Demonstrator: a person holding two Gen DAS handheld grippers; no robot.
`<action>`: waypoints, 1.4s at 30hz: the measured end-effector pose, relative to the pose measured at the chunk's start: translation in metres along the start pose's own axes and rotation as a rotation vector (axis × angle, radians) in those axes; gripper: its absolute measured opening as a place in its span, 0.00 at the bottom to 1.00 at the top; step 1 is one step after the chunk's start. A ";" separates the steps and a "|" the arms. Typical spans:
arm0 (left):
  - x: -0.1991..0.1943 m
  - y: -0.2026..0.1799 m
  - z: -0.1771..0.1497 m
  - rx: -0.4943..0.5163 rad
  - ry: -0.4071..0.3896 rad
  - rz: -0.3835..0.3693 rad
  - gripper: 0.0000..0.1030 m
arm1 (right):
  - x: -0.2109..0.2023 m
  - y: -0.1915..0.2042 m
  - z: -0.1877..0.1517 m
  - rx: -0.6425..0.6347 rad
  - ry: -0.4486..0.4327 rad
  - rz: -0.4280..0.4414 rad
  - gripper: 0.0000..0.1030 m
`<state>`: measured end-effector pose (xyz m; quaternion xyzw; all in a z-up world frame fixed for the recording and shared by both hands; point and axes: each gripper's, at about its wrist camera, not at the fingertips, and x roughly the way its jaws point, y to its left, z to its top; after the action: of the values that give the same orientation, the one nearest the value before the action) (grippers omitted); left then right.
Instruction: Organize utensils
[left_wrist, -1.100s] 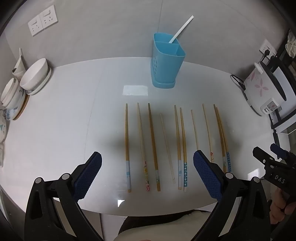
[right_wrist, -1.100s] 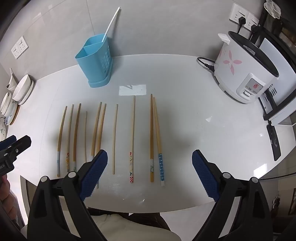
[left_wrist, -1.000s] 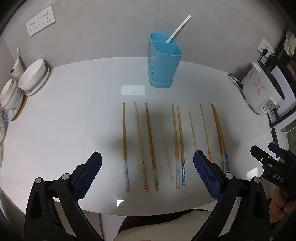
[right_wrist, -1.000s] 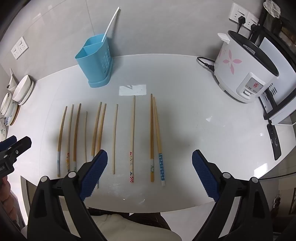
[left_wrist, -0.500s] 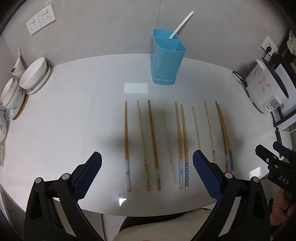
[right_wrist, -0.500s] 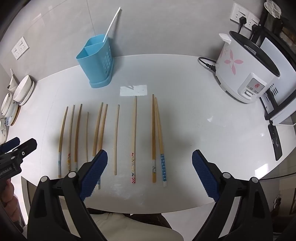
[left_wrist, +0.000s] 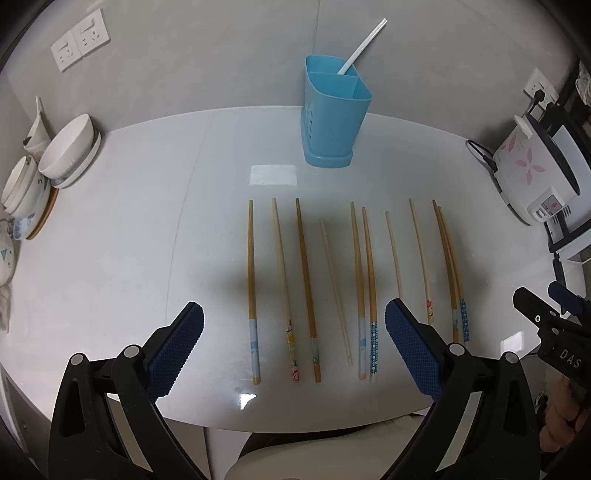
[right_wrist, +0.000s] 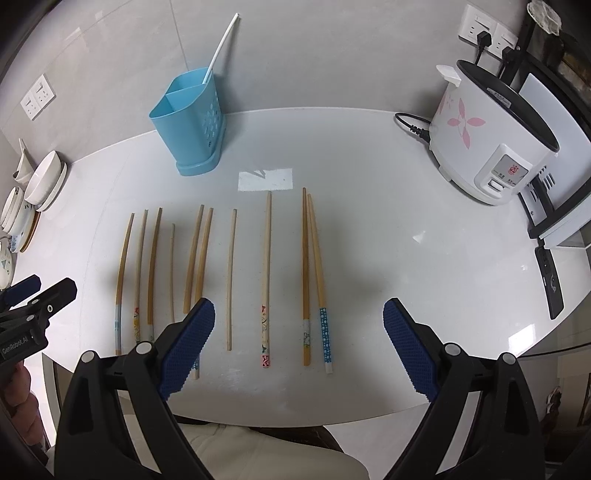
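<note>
Lying in a row on the white table (left_wrist: 110, 258), ten chopsticks (left_wrist: 306, 288) point their long axes toward the blue holder (left_wrist: 334, 122), which stands beyond their tips with one white stick already in it. Both the left gripper (left_wrist: 293, 347) and the right gripper (right_wrist: 299, 343) hover wide open and empty over the painted near ends. Wooden, thin, tapered; several touch in pairs.

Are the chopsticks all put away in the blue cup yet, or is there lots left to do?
Lots left. The blue holder has only a white straw-like stick in it. Nothing is in hand: the left gripper and right gripper are both open and empty. All ten chopsticks still lie in a row on the table, waiting to go in.
</note>
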<state>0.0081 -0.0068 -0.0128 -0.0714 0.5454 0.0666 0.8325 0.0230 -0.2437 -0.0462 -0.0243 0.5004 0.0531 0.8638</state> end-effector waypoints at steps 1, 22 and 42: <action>0.000 0.000 0.000 -0.001 0.000 0.001 0.94 | 0.000 0.000 0.000 0.000 -0.001 0.000 0.86; 0.002 0.000 0.000 -0.017 0.016 0.008 0.94 | -0.001 0.003 0.001 -0.012 -0.008 -0.001 0.86; 0.001 -0.007 -0.003 0.004 0.024 0.009 0.94 | -0.002 0.000 -0.003 -0.009 -0.009 0.004 0.86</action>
<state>0.0075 -0.0145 -0.0147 -0.0679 0.5557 0.0683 0.8258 0.0197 -0.2438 -0.0458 -0.0270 0.4963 0.0570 0.8658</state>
